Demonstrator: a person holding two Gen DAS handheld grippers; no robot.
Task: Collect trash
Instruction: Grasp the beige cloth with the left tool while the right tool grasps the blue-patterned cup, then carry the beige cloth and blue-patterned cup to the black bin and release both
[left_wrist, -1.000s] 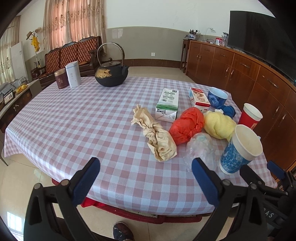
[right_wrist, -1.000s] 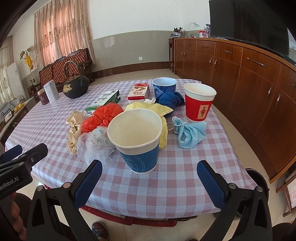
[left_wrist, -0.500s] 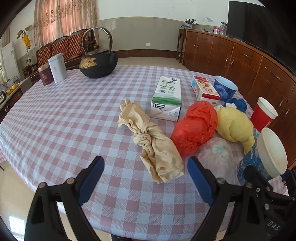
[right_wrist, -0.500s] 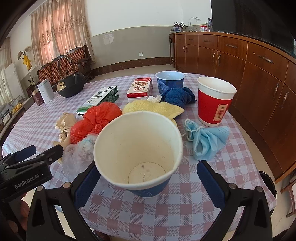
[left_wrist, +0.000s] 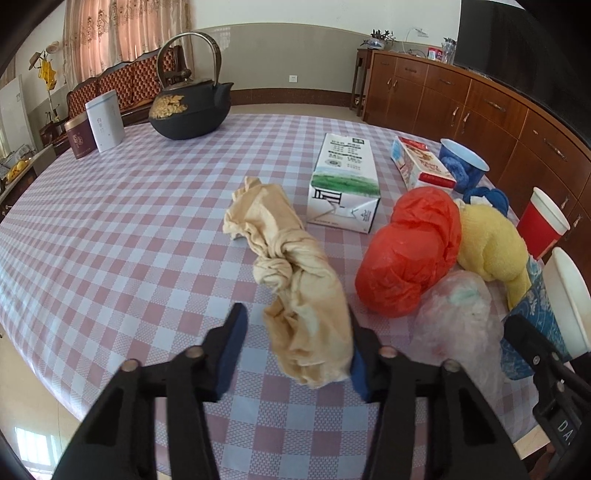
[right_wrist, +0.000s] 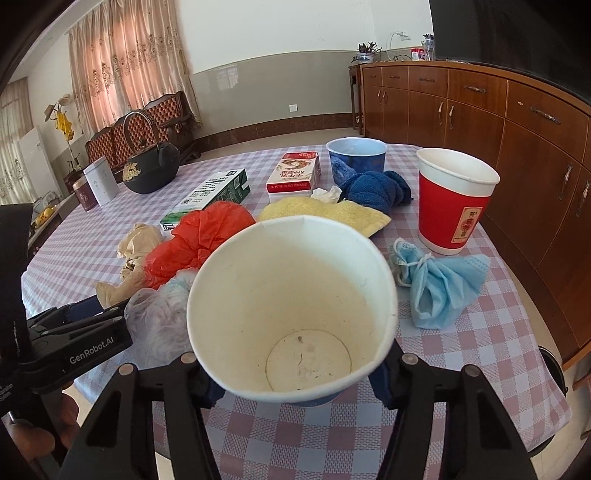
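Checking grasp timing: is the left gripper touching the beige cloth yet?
Touching on one side. In the left wrist view the left gripper has been closing; one pad meets the beige cloth, the other shows a gap.

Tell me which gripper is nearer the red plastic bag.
Left. The left gripper straddles the beige cloth right beside the red plastic bag; the right gripper flanks the blue paper cup, farther off.

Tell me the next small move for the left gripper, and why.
Probably finish closing. The left gripper, whose jaws have just been closing, straddles the beige knotted rag; one pad touches the cloth, but a gap shows at the other.
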